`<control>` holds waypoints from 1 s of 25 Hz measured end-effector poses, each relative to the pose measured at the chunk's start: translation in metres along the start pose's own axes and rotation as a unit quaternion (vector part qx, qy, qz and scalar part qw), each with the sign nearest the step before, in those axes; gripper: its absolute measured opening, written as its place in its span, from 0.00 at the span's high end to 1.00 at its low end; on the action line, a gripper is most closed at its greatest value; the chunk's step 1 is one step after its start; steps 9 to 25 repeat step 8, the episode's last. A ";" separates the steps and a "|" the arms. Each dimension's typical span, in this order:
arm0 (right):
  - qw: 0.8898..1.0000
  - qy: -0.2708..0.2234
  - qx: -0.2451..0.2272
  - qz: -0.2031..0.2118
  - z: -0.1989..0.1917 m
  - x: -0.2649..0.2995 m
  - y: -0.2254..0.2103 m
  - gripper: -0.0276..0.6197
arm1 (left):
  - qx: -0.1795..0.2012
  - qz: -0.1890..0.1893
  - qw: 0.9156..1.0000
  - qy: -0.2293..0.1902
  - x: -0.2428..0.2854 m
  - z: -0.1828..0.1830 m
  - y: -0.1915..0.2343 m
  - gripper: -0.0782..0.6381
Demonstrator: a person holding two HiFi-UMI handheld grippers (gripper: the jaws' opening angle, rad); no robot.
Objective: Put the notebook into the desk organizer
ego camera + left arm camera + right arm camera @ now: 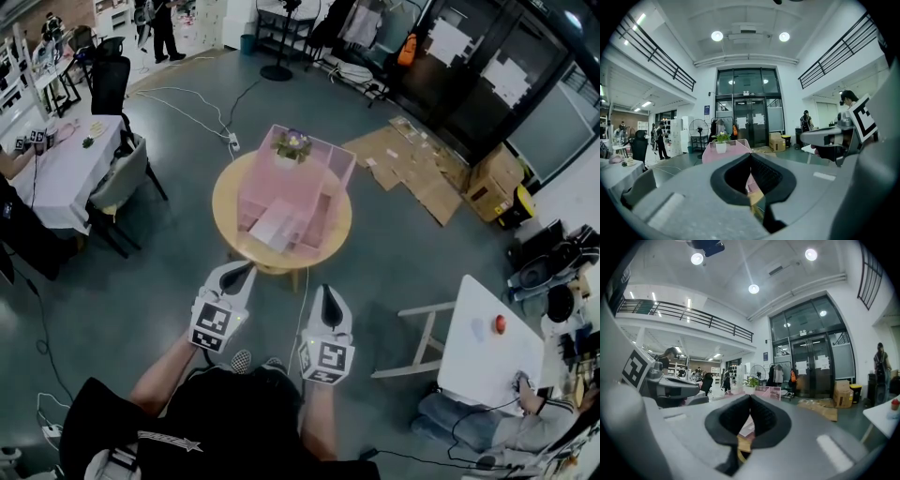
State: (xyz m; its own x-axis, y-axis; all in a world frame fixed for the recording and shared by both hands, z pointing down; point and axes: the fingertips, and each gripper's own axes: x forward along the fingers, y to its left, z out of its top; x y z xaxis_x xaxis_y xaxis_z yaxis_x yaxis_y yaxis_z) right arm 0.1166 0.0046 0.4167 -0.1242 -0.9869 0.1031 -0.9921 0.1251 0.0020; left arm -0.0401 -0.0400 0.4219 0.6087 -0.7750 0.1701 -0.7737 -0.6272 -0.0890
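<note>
Overhead, the notebook (277, 225) lay slanted at the front of the pink desk organizer (258, 187) on the round tabletop (225, 202). Whether it sat fully inside a compartment could not be determined. A small potted plant (292, 145) stood at the organizer's far side. The left gripper (246, 271) and right gripper (325, 292) were held side by side, just short of the tabletop's near edge. Each had its jaws closed together and held nothing.

Pink organizer (330, 155), tan table (225, 202), pale grey notebook (275, 228). Left gripper (249, 269) & right gripper (325, 291): light grey w/ blk-&-wht square markers. Floor (112, 309) dark grey.
</note>
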 end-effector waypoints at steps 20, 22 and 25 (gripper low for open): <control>1.000 0.001 0.001 -0.006 0.000 0.000 -0.005 0.95 | 0.003 -0.003 1.000 0.001 0.003 0.000 -0.004 0.88; 1.000 0.001 0.001 -0.006 0.000 0.000 -0.005 0.95 | 0.003 -0.003 1.000 0.001 0.003 0.000 -0.004 0.88; 1.000 0.001 0.001 -0.006 0.000 0.000 -0.005 0.95 | 0.003 -0.003 1.000 0.001 0.003 0.000 -0.004 0.88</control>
